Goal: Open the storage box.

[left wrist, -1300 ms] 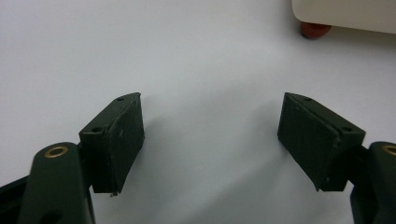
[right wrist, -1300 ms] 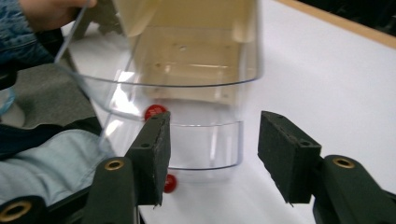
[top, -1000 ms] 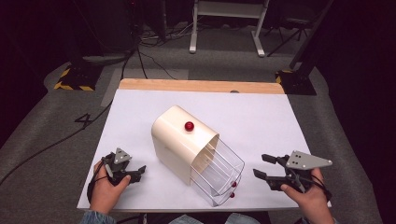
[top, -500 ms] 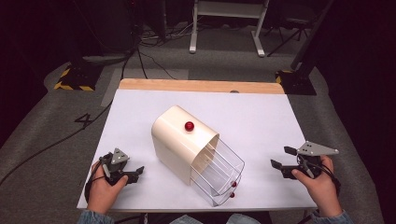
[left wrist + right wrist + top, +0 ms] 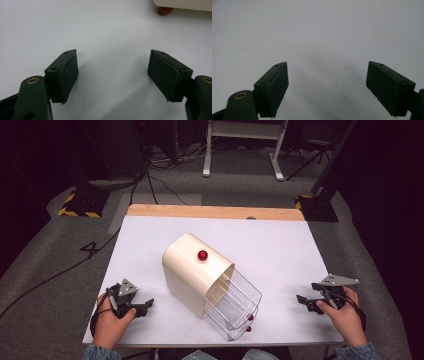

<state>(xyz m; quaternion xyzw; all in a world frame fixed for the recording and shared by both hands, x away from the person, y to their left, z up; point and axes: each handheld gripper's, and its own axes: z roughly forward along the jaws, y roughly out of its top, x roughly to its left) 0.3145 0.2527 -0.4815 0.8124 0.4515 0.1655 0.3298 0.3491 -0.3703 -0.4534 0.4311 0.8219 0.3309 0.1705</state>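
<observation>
Centrally on the white table (image 5: 300,250) lies a cream bread-box-like container (image 5: 192,270) on its side, a red knob (image 5: 202,255) on top and a clear cover (image 5: 235,305) pointing toward the person. Well apart to its left, the left gripper (image 5: 145,306) rests low with jaws wide and empty. Equally far to its right, the right gripper (image 5: 302,300) has just been opening, nothing between its jaws. No readable writing appears on the container

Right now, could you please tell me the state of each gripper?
Left gripper: tongs open, holding nothing.
Right gripper: tongs just opened wider, nothing between them.
</observation>
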